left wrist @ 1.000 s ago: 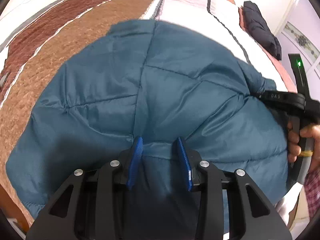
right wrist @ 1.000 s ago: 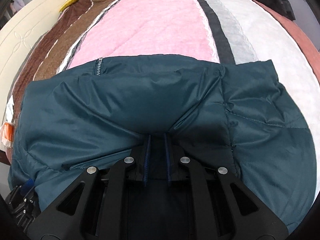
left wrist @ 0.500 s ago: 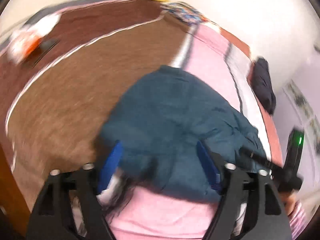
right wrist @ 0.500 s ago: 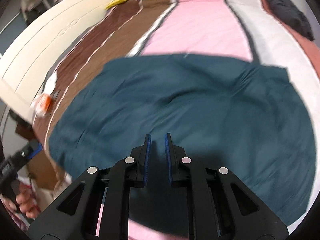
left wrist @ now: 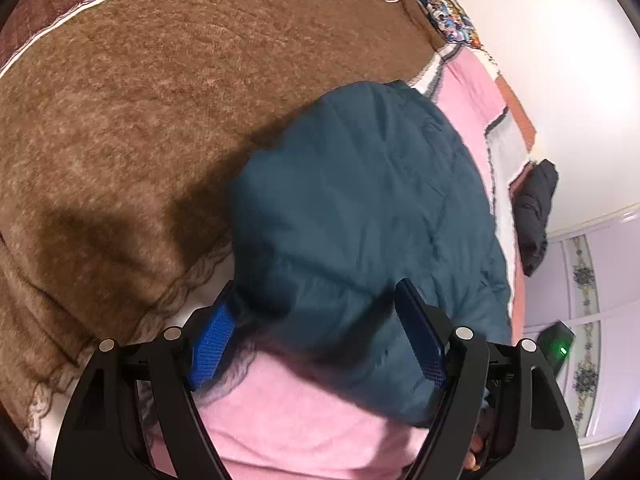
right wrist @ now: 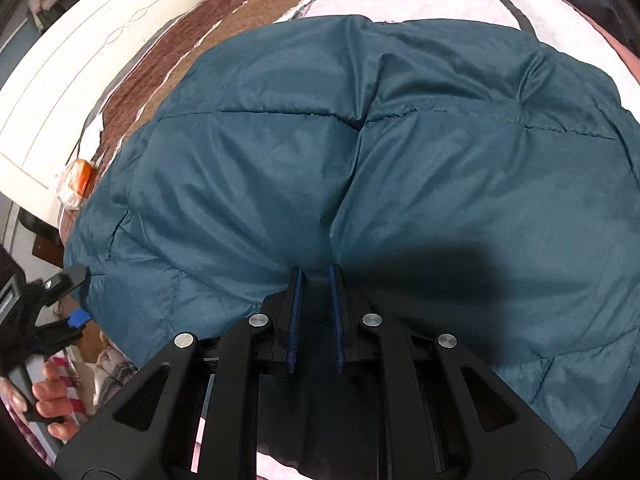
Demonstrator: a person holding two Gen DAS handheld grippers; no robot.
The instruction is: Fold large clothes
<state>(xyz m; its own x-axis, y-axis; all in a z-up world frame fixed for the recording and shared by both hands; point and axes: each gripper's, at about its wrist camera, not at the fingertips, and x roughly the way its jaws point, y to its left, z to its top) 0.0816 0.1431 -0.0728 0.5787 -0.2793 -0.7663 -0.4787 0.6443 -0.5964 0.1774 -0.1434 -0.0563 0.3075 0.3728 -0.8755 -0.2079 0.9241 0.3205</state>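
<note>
A teal quilted jacket (left wrist: 360, 200) lies folded over on the striped bed cover. My left gripper (left wrist: 316, 292) hovers over the jacket's near corner with its blue pads (left wrist: 212, 340) spread wide; the padded edge bulges between them without being pressed. In the right wrist view the jacket (right wrist: 380, 140) fills most of the picture. My right gripper (right wrist: 315, 270) is shut on a pinch of its near edge, with fabric bunched between the pads. The left gripper (right wrist: 60, 300) shows at that view's left edge, held by a hand (right wrist: 48, 396).
The bed cover has a brown band (left wrist: 140, 100) to the left and a pink band (left wrist: 300, 412) close by. A dark garment (left wrist: 536, 208) lies at the far right edge. A cream headboard (right wrist: 80, 60) and an orange packet (right wrist: 78, 176) sit far left.
The left gripper let go of the jacket's edge, spread its jaws wide and swung over to the jacket's corner. The right gripper kept its pinch and carried the fabric sideways.
</note>
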